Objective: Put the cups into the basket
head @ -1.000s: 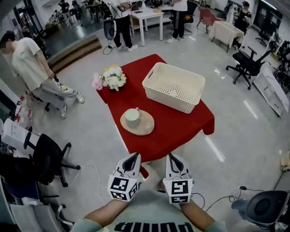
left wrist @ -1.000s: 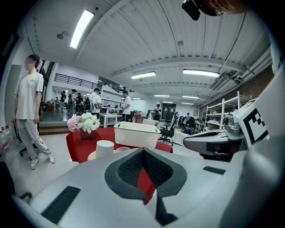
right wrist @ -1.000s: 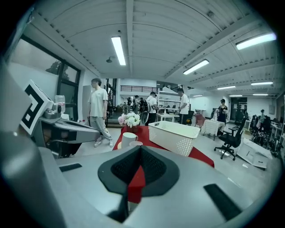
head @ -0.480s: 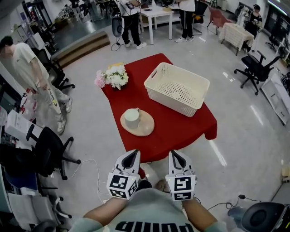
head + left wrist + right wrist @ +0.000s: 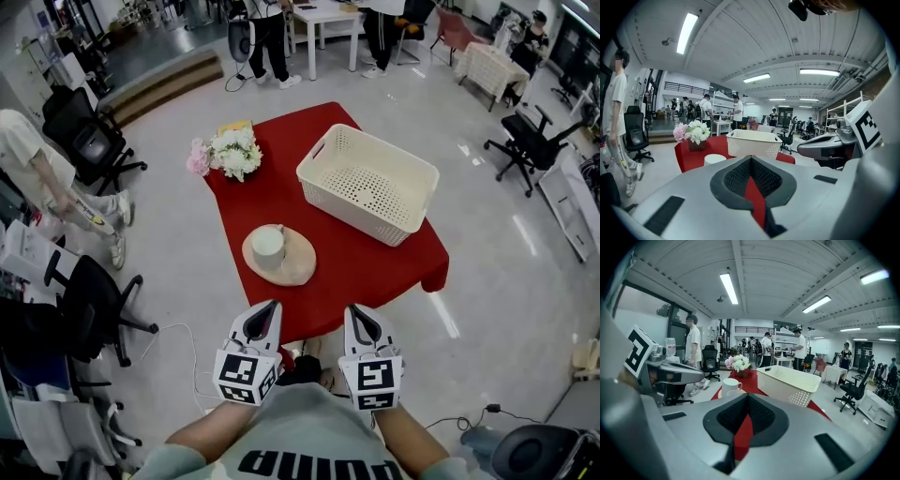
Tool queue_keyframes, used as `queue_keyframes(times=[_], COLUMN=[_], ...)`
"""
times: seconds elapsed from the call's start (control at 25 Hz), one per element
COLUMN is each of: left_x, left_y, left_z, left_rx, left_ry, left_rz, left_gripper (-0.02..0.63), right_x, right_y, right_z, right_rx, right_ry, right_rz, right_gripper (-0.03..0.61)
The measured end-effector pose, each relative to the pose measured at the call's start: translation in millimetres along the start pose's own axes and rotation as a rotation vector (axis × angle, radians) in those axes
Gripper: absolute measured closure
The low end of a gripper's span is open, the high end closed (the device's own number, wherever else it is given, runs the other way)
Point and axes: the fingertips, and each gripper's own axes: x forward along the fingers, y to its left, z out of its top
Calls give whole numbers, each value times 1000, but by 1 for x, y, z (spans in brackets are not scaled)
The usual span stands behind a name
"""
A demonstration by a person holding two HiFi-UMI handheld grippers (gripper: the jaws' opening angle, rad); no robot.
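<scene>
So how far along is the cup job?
Nothing done: the basket is empty. Nothing in hand: left gripper and right gripper are both shut, empty, short of the table. Left: the one cup, on its wooden plate, goes in.

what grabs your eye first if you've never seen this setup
The red table in the middle of the head view catches the eye first, with a big cream basket on its right side. Nearer the person a white cup stands on a round wooden plate, and flowers sit at the far left corner.
</scene>
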Motion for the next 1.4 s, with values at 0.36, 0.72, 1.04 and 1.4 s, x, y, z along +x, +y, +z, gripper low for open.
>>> queue_keyframes(times=[0.36,0.72,1.04,1.4], left_x=[48,78,80,68], left_y=[25,51,71,84], left_z=[18,31,24,10], left_rx=[5,15,-2,-34], left_ry=[-2,-9,6,23], left_rz=[-27,-62,-31,80], left_gripper=[611,612,611,611], right_x=[42,83,106,124], right_y=[-15,-21,-13,-2], right_z=[21,34,33,25], right_rx=[-8,-25,-49,-107], right_ry=[7,44,86,117], right_rz=[16,16,53,194], right_gripper=[566,566,566,565])
